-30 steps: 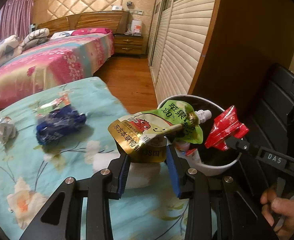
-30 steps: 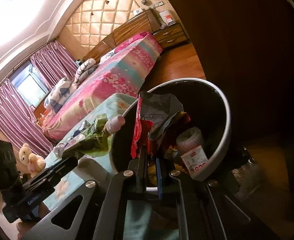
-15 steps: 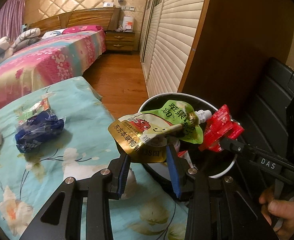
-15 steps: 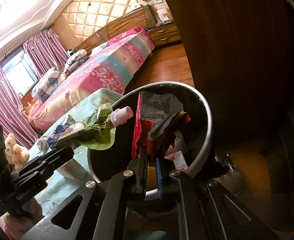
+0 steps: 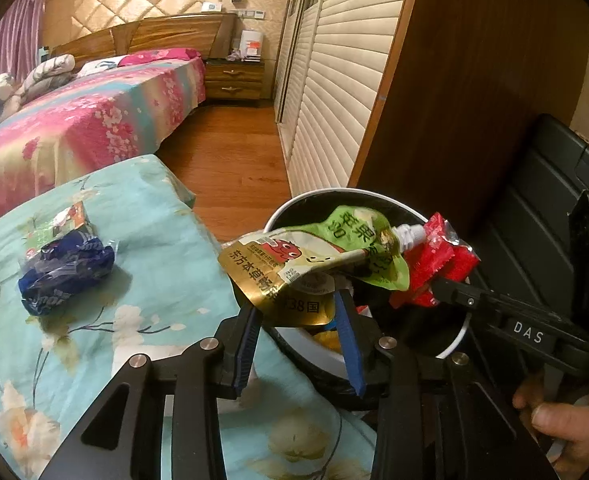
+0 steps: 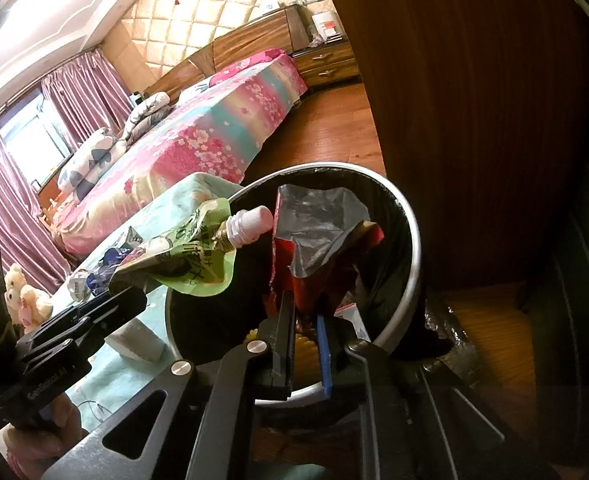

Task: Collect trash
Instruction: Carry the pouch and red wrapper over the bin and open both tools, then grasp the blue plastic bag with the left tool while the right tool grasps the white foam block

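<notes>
bedroom bin (image 5: 452,350) below both tools' pouch (image 5: 314,268) and wrapper (image 6: 314,248).

What you can't make out around your fingers

Beyond your left fingers (image 5: 344,332), the juice pouch (image 5: 314,268) hides most of the bin's (image 5: 452,346) inside. Between your opening right fingers (image 6: 286,336), the red wrapper's (image 6: 284,264) lower end is lost in shadow; whether the pads touch it is unclear.

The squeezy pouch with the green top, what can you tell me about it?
The squeezy pouch is a crinkled foil pack, green up top and gold below, with a red cartoon face and a white screw cap. It lies tilted between the left gripper jaws, which are opening, over the rim of the trash bin.
</notes>
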